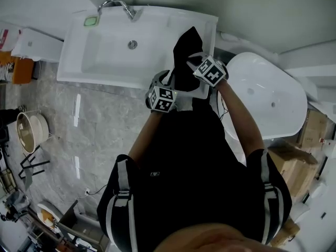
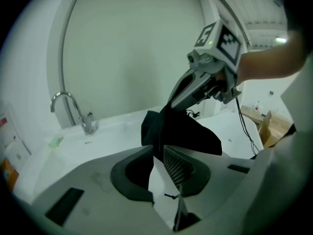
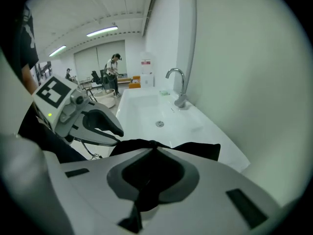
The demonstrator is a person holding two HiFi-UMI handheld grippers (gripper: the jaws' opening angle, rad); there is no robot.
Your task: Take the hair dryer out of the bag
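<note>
The black bag (image 1: 187, 54) hangs above the right end of the white basin counter (image 1: 157, 72); the left gripper (image 2: 159, 155) and right gripper (image 3: 155, 150) each pinch its cloth, jaws nearly together; the hair dryer is hidden from view.

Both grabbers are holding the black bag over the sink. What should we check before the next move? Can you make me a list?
1. The left hand-held gripper pinches the black bag: ok.
2. The right hand-held gripper pinches the black bag too: ok.
3. The black bag is held up above the white sink: ok.
4. The bag's opening is found and easy to reach: cannot tell.
5. The hair dryer is showing: not ok, none is in sight.
</note>
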